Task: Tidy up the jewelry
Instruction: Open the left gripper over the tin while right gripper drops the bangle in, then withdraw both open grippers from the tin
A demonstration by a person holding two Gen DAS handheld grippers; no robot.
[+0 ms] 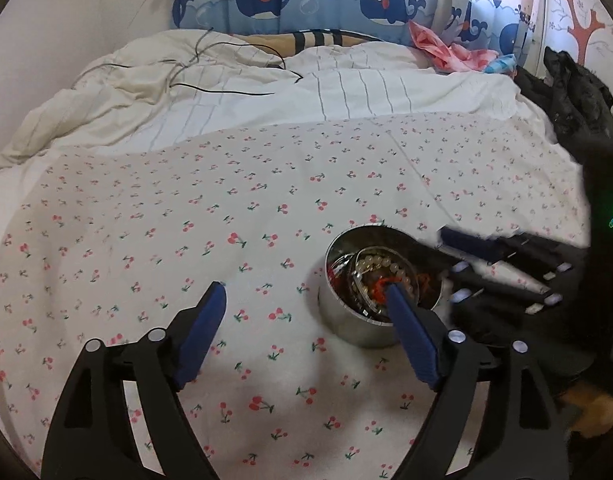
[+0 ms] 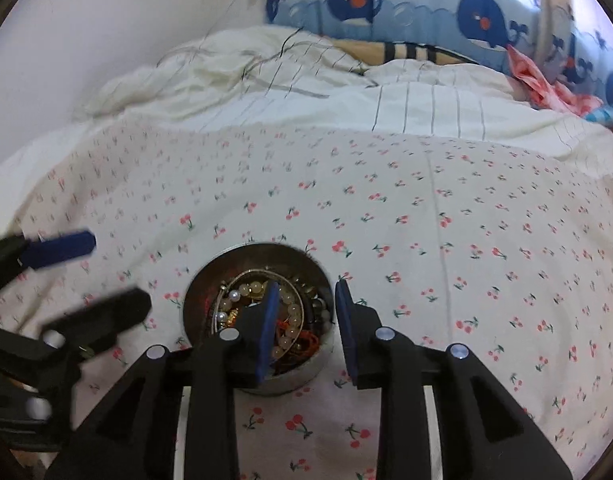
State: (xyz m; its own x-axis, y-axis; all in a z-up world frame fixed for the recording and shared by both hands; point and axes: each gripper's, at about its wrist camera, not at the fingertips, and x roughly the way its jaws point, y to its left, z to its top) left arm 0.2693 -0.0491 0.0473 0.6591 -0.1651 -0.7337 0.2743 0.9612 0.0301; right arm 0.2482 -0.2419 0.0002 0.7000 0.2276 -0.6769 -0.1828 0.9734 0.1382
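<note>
Okay, I've got the tin (image 2: 258, 320) sitting on the cherry sheet (image 2: 426, 240), mouth up, round, so no long axis to speak of; its axis runs straight up off the bed. Inside it is the jewelry (image 2: 250, 300): a pale bead strand curled in a ring against the tin's wall, some pearls, an orange-red tangle nearer my side. Nothing lies outside the tin that I can see.

My right gripper (image 2: 306, 320) is straddling the tin's right rim, jaws spread with a moderate gap, one finger over the beads, the other outside the wall. It holds nothing. I can't tell whether the inner finger touches the beads.

My left gripper (image 1: 306, 300) sits left of the tin, jaws wide apart, empty; its right finger crosses in front of the tin's near rim.

My read: I'm either steadying the tin by its wall or going in for a piece. To do this well, I'd close slowly on the wall so the tin doesn't tip on the soft sheet, and keep the left clear. The strand will likely drag neighbours if lifted fast.
</note>
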